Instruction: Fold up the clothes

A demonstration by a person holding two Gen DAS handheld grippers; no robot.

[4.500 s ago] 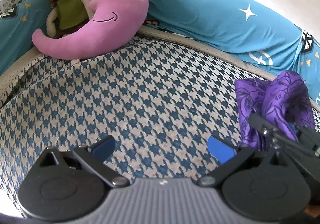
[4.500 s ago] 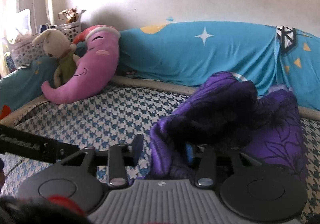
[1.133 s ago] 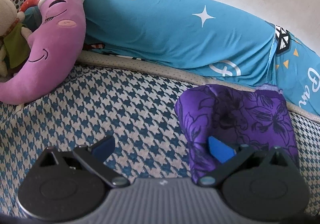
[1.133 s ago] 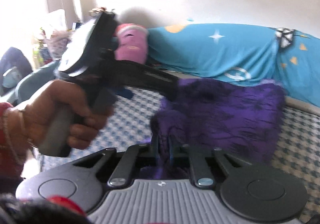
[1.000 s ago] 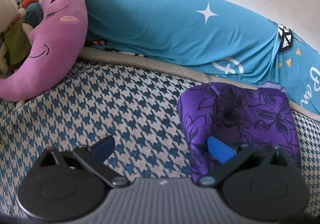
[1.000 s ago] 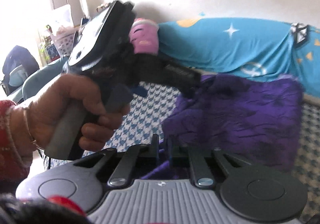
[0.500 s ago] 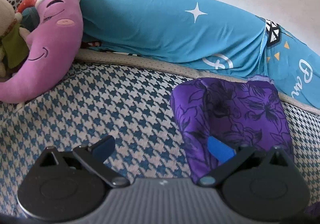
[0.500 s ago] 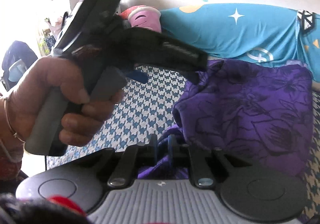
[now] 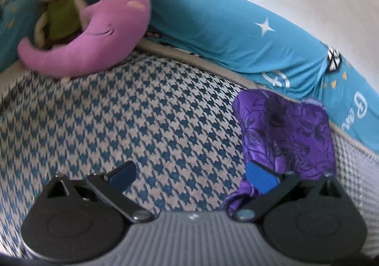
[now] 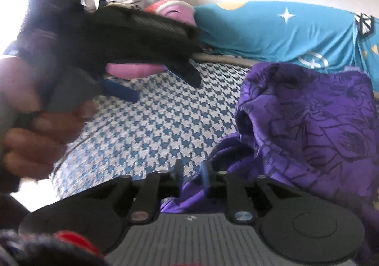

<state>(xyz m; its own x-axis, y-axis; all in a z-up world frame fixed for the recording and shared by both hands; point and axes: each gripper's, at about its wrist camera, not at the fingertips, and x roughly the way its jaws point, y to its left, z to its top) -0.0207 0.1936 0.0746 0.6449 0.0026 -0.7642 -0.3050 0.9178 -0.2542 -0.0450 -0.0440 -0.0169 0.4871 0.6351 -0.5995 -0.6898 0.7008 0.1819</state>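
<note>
So the purple floral garment [image 10: 308,128] is sitting in a loose, bunched heap on the houndstooth bed cover [image 9: 142,123], over toward the right side and close to the blue star-print bolster [image 9: 236,29] along the wall. Definitely not folded yet, just a lumpy mound with a rolled edge and a dark hollow facing the camera. The right tool [image 10: 191,179] has its fingers nearly together with only a narrow gap, and a bit of the purple fabric trails right up to them, but honestly I can't tell if it's pinching cloth or just sitting against it. The left tool [image 9: 191,174] is wide open and empty, hovering over the bed cover with its right finger in front of the near-left edge of the heap; in the right wrist view you can see a hand [image 10: 42,138] holding it up off the bed. Fabric looks thin, shiny and very floppy, so I'd guess it's light and a bit slippery, the kind that slides out of a shallow pinch and won't hold a crease by itself. Best bet in my opinion is to go for a hem or corner instead of the middle of the lump, one tool on each end, and pull it out flat first. The pink moon pillow [image 9: 99,36] and the plush bunny [image 9: 54,5] are way off at the back left, out of the way.
</note>
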